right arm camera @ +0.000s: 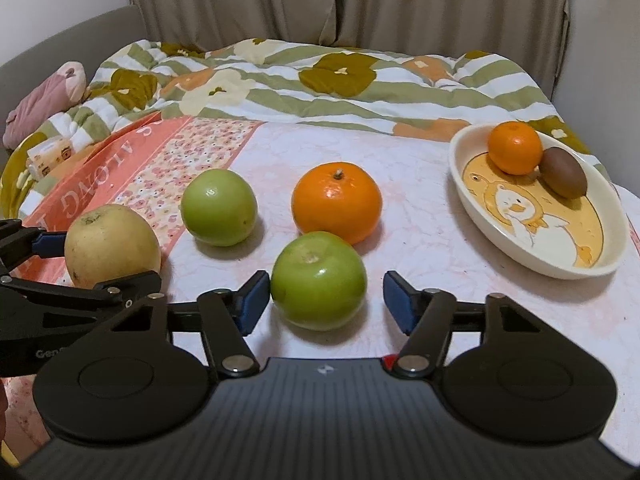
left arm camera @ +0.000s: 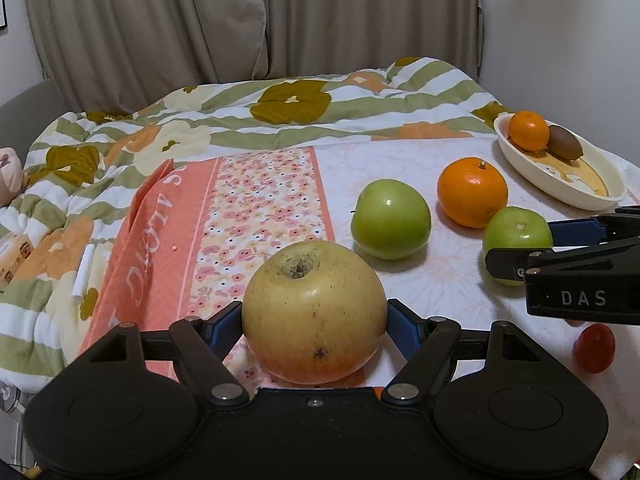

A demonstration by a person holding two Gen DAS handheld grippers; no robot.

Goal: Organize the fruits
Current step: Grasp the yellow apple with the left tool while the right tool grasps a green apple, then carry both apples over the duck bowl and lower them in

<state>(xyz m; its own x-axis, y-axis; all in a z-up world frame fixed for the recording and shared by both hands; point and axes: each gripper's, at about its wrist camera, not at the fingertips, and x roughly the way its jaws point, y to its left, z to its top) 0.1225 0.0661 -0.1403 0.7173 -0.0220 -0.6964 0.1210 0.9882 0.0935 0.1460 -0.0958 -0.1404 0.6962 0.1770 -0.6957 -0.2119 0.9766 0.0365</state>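
Gripping the yellow apple (left arm camera: 314,312) in my left fingers (left arm camera: 224,322); right fingers (right arm camera: 252,296), unclenched, should centre on the green apple (right arm camera: 319,280) before squeezing.

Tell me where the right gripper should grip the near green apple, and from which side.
Grip the near green apple across its widest middle, coming from the camera side with the right gripper angled down as now. It sits stem dimple up, round, apart from the orange behind, so both flanks are free. One blue finger is nearly at its flank; the other still stands off.
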